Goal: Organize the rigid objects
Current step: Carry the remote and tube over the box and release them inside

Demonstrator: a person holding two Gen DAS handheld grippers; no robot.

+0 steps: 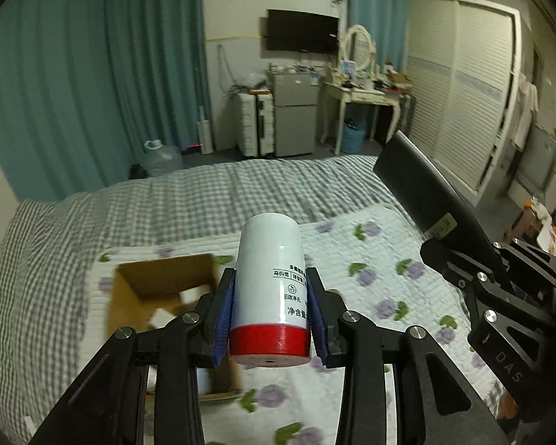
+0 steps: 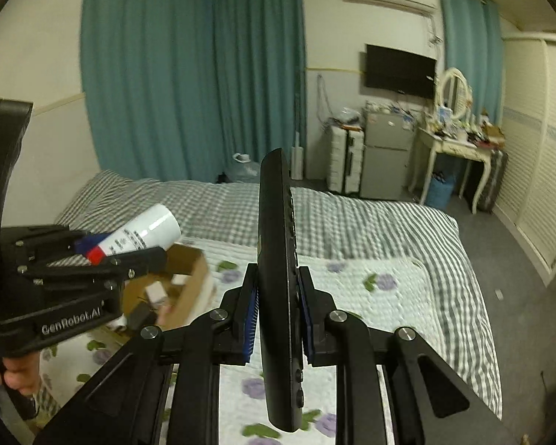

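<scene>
My left gripper is shut on a white bottle with a red cap at its near end, held high above the bed. The same bottle shows at the left of the right wrist view, in the left gripper. My right gripper is shut on a black remote control, held on edge with its buttons facing right. In the left wrist view the remote sticks up at the right. An open cardboard box lies on the floral quilt below, with small items inside.
The bed has a floral quilt over a grey checked sheet. Beyond it stand teal curtains, a small fridge, a suitcase, a cluttered white dressing table and a wardrobe. A hand grips the left tool.
</scene>
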